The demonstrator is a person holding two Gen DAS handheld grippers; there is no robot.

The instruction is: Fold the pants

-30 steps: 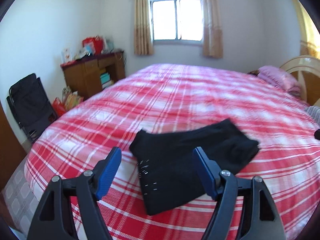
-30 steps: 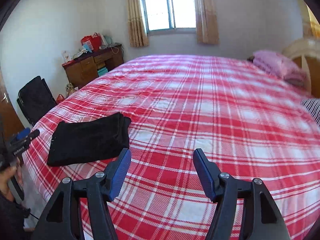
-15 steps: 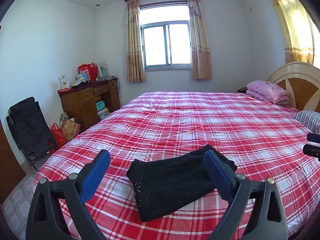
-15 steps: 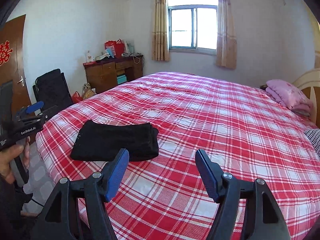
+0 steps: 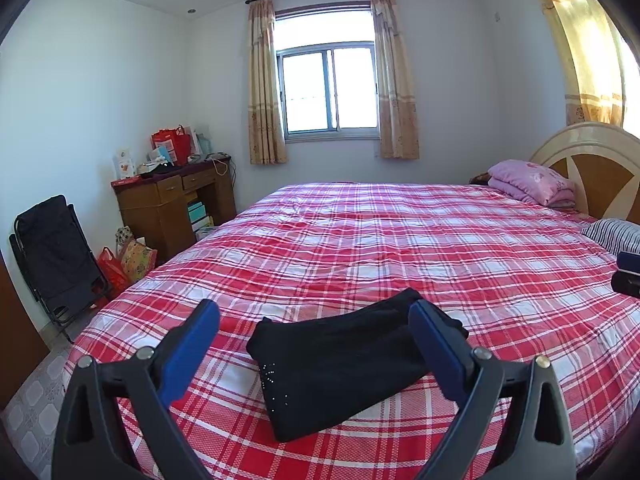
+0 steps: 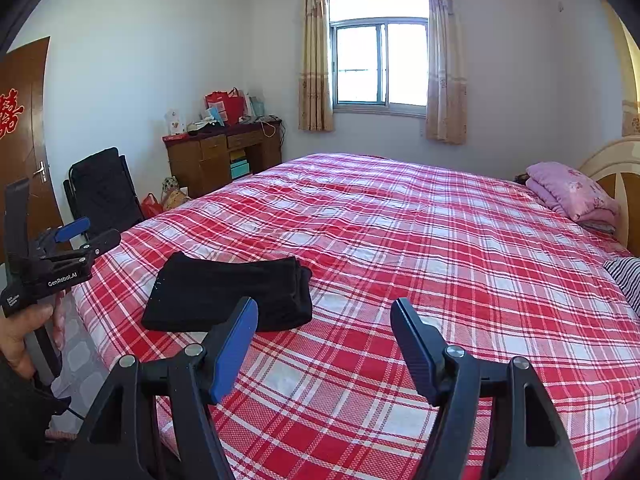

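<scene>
The bed (image 5: 360, 240) fills the room ahead of both grippers, covered in a red and white checked spread that runs off toward the window (image 5: 330, 88) on the far wall. Beyond the bed's corner, to the left of the left gripper, stands a wooden desk (image 5: 172, 204) piled with bags and boxes, and nearer still a black folding chair (image 5: 52, 256) leans by the wall. Far off to the right, pink folded bedding (image 5: 532, 182) sits at the headboard.

The pants (image 5: 340, 364) lie folded into a compact black bundle on the near corner of the bed — just ahead of the left gripper (image 5: 314, 348) and seen between its fingers, though nothing touches the cloth. A few pale specks dot one edge of the bundle; whether they are studs or lint is hard to tell.

The left gripper's jaws stand spread wide and hold nothing. The right gripper (image 6: 324, 344) hangs over bare spread, its jaws parted and empty — the pants (image 6: 228, 292) lie ahead and to its left. Past them a hand (image 6: 20, 332) grips the left gripper's handle.
</scene>
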